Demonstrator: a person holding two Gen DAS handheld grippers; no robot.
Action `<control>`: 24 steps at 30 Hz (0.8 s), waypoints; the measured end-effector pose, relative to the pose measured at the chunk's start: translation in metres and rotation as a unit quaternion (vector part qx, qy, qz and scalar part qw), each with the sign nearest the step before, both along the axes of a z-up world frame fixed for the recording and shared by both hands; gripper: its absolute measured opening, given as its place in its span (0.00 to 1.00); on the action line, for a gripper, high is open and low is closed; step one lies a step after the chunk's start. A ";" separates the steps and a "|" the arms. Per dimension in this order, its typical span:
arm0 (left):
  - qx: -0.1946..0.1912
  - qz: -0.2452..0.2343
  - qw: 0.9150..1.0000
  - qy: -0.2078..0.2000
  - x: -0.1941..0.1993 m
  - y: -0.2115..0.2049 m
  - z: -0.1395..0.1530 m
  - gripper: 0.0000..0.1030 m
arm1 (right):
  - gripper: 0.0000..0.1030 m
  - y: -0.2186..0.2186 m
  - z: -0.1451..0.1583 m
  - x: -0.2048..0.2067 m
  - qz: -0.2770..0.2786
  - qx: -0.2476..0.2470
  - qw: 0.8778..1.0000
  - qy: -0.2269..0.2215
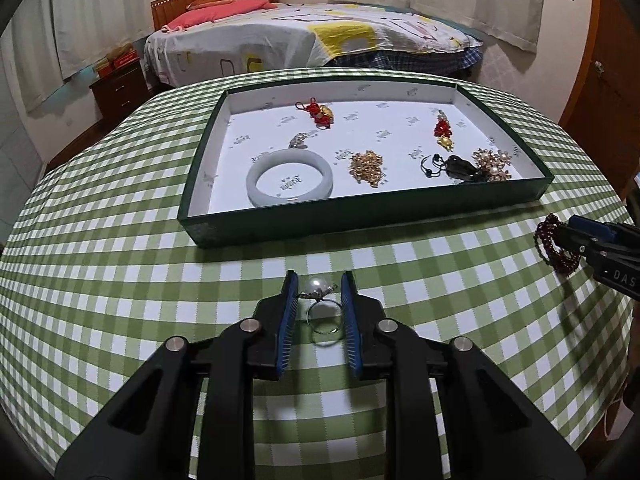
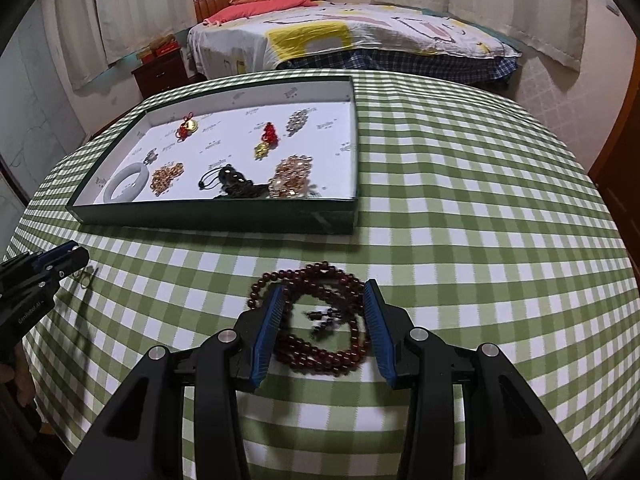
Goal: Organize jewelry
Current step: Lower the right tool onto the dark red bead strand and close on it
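Two pieces lie on the checked table [image 1: 120,280], outside the green tray [image 1: 360,220] that collects the sorted jewelry. I hold my left gripper [image 1: 320,306] with jaws released astride the pearl ring [image 1: 322,308], its silver band flat and white pearl toward the tray, placed for a sideways pinch. My right gripper [image 2: 326,316] likewise straddles the coiled dark-red bead strand [image 2: 320,344], jaws released. In the tray a pale bangle [image 1: 289,178] lies apart from a gold cluster [image 1: 366,168].

One tray [image 1: 372,216]; one bangle [image 1: 289,178]; one pearl ring [image 1: 322,304]; one bead strand [image 2: 320,320].
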State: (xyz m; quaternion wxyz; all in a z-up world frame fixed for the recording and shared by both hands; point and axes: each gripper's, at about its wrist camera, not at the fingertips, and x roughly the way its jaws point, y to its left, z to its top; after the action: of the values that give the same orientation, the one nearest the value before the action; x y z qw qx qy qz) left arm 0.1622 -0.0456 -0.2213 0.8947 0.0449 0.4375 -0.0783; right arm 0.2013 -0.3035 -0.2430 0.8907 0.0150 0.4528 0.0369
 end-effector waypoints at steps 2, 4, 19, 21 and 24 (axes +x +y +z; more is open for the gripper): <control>-0.001 0.000 1.000 0.000 0.000 0.000 0.000 0.19 | 0.53 0.005 -0.001 0.002 0.004 -0.003 1.000 -0.002; -0.001 0.000 1.000 -0.001 0.000 0.000 0.000 0.19 | 0.55 0.008 -0.001 0.004 0.008 -0.006 1.000 -0.002; 0.000 -0.005 1.000 -0.003 0.000 0.000 0.001 0.19 | 0.67 0.011 -0.007 0.007 0.014 -0.024 1.000 0.001; 0.000 -0.004 1.000 -0.003 0.000 0.000 0.001 0.19 | 0.69 0.012 -0.009 0.007 0.016 -0.028 0.999 0.003; 0.001 -0.006 1.000 -0.003 -0.001 -0.001 0.000 0.19 | 0.69 0.010 -0.012 0.008 0.013 -0.024 1.000 0.009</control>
State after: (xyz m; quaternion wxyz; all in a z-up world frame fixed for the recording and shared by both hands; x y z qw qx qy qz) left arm 0.1616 -0.0468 -0.2209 0.8954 0.0485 0.4346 -0.0833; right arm 0.2094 -0.2938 -0.2550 0.8862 -0.0123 0.4615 0.0375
